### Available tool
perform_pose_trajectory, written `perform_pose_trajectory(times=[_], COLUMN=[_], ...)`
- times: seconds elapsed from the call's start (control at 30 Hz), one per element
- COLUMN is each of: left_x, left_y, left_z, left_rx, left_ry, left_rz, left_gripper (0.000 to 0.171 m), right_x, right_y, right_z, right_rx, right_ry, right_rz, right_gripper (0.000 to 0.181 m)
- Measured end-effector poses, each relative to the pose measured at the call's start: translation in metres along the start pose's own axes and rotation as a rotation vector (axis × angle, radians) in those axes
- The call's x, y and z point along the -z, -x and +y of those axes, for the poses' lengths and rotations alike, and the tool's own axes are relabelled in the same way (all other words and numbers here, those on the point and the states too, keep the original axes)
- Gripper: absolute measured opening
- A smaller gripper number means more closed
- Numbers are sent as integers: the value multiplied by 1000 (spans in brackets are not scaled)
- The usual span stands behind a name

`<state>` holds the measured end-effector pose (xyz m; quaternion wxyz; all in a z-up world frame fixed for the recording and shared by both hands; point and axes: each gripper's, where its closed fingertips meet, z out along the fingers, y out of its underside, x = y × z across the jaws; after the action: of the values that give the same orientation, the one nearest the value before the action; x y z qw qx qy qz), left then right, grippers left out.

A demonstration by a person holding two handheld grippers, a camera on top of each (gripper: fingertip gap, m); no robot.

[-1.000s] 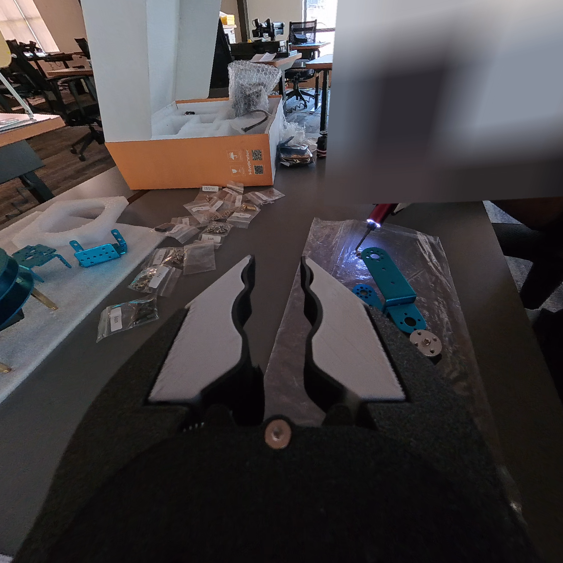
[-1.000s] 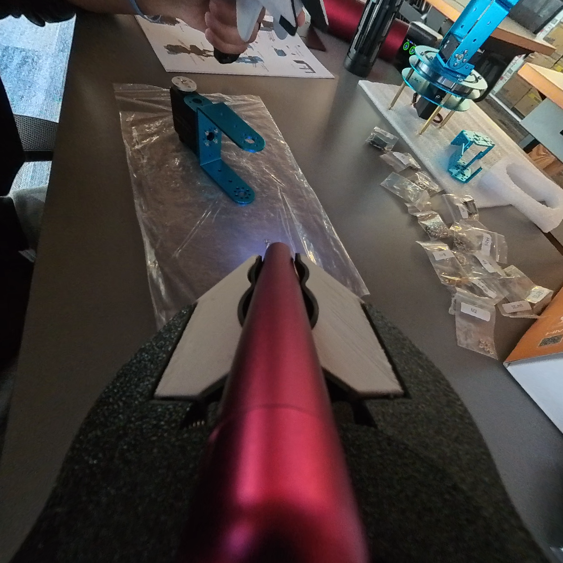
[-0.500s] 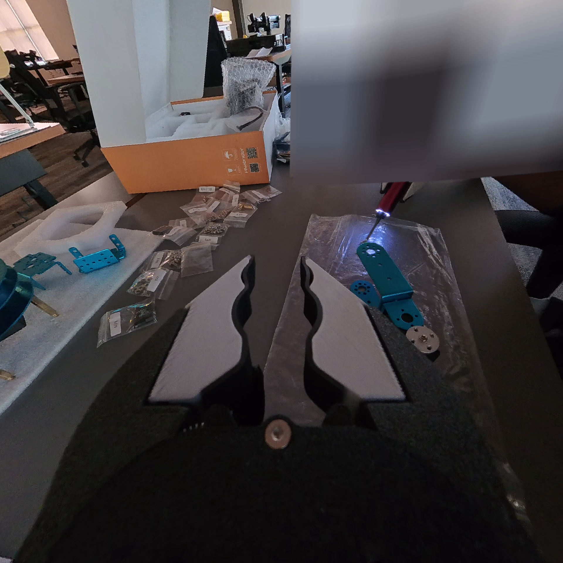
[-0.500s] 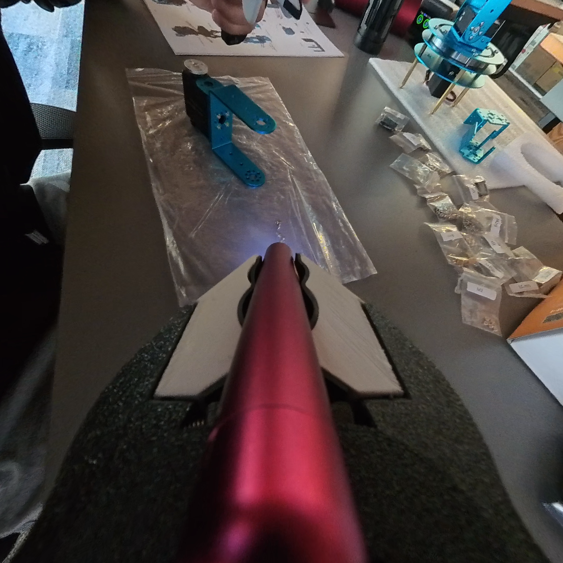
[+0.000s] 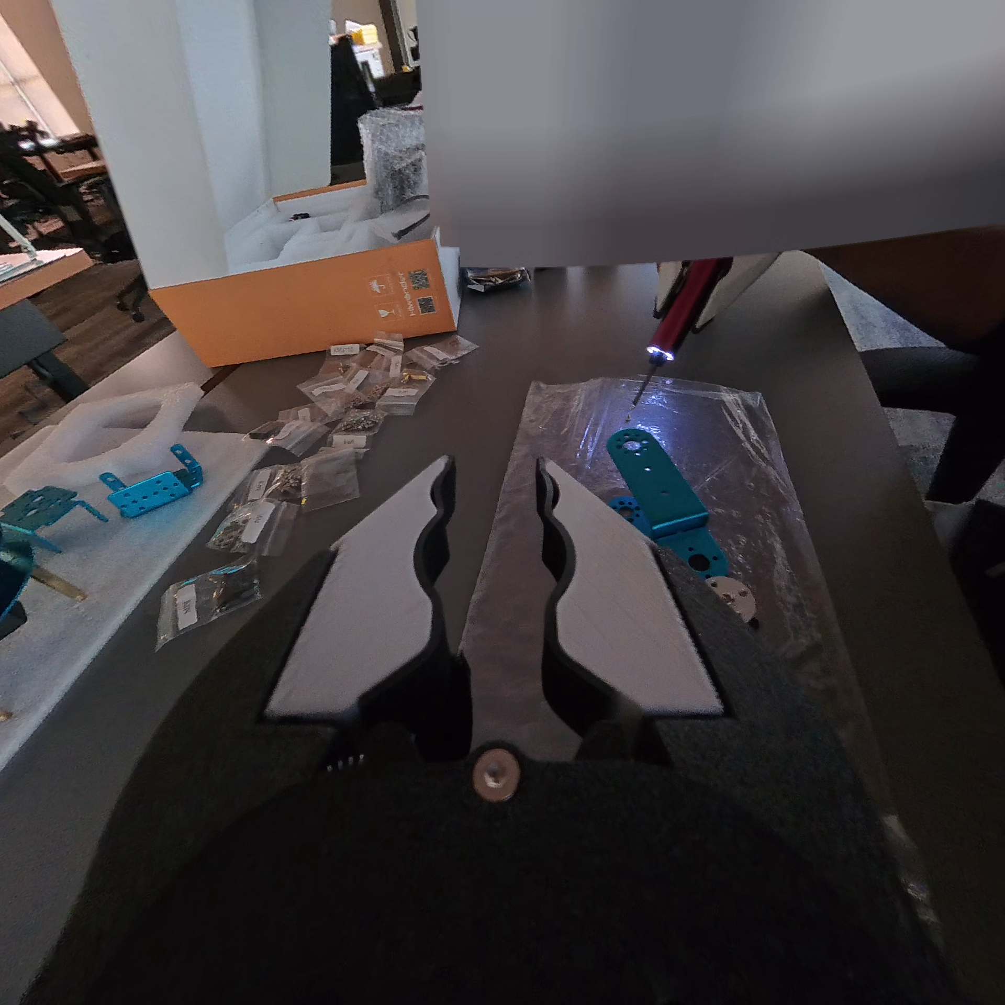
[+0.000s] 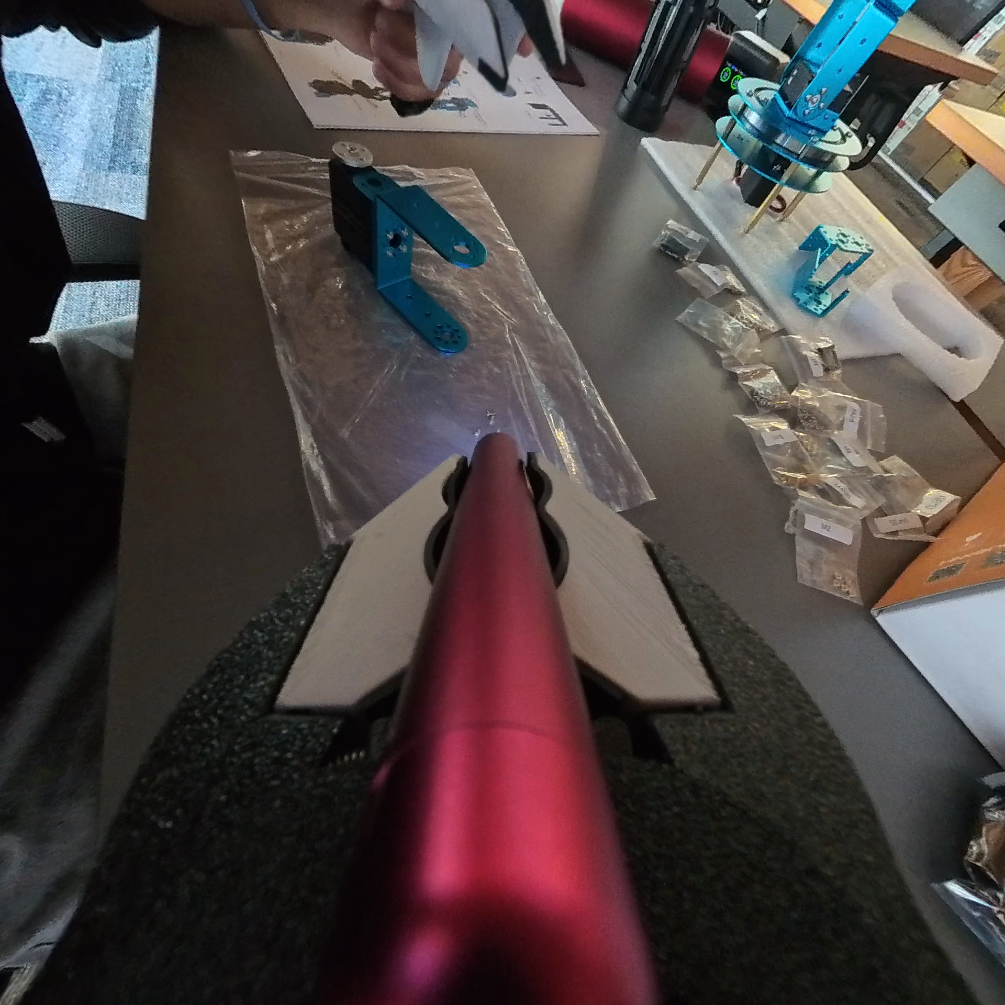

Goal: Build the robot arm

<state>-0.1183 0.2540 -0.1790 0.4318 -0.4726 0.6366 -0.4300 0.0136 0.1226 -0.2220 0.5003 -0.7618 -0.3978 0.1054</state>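
Retreating from the blue metal bracket [image 6: 419,272], the right gripper [image 6: 496,467], fingers clenched on a red metal electric screwdriver [image 6: 489,680], now points its lit tip at tiny loose screws [image 6: 487,421] on the clear plastic sheet [image 6: 348,380] nearer than that bracket. Beyond the bracket, the left gripper [image 5: 495,478] hovers released, empty.

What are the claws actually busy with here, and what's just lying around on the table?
In use: right claw, shut on red screwdriver, its lit tip by tiny screws on the plastic sheet; blue bracket there too; left claw, open, empty.
Lying about: screw bags, orange box, foam, printed page, bottle.
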Motion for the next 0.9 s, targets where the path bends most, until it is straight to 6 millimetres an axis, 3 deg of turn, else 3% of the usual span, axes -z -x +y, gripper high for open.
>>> perform_pose_trajectory(times=[0.17,0.3,0.47,0.57,0.63,0.8,0.9], left_x=[-4,-6,-18,-19,-17,-8,-5], left_y=[-23,-66,-105,-110,-112,-108,-114], left_z=[-14,-44,-37,-24,-26,-27,-28], left_rx=[-42,-96,-589,-821,-916,-944,-943], left_ry=[-3,-18,169,309,324,367,350], left_rz=[59,127,-95,-260,-351,-451,-458], left_gripper=[25,25,23,30,31,31,22], right_x=[5,9,9,4,1,-4,-3], right_y=[-2,9,33,45,54,68,72], right_z=[-23,-58,-98,-109,-116,-129,-135], right_rx=[-7,-22,-81,-67,-49,-21,-19], right_ry=[-97,-224,-346,-334,-322,-327,-356], right_rz=[7,-39,-126,-128,-132,-160,-177], right_gripper=[23,22,23,21,22,22,21])
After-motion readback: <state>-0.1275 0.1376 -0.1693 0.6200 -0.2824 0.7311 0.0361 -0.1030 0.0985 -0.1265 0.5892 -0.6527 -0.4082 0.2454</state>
